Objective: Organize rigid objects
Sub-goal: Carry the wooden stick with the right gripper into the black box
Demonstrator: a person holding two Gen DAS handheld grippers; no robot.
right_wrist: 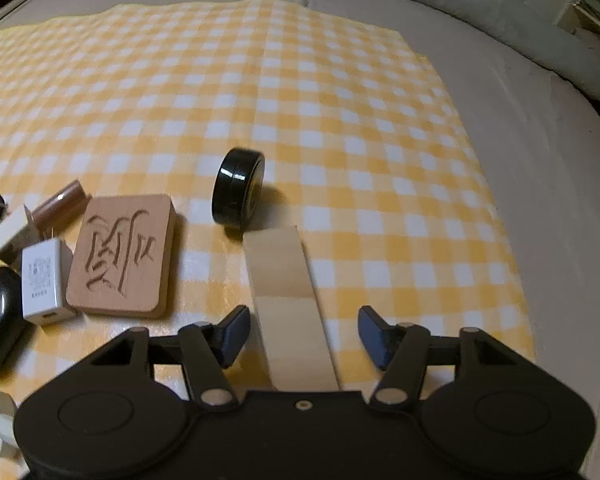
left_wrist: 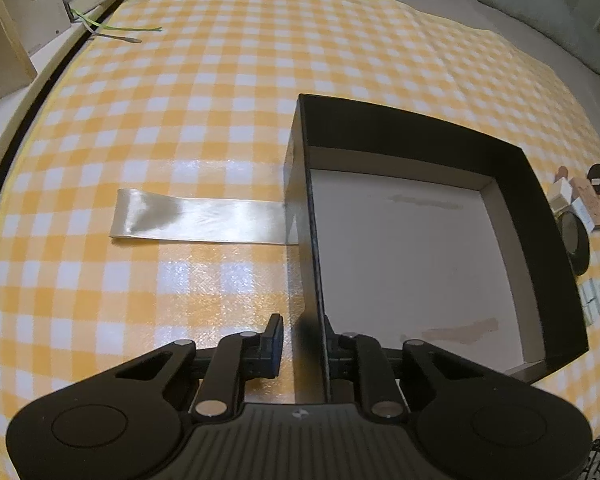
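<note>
Box [left_wrist: 420, 240] wall sits pinched in the narrow left fingers [left_wrist: 278, 344]; right fingers [right_wrist: 236, 336] straddle the wooden block [right_wrist: 288, 300], half-wide, untouching: center them, then squeeze evenly.

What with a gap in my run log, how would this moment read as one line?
left gripper astride black box wall, grip unclear | right gripper open astride wooden slat, pads clear
</note>
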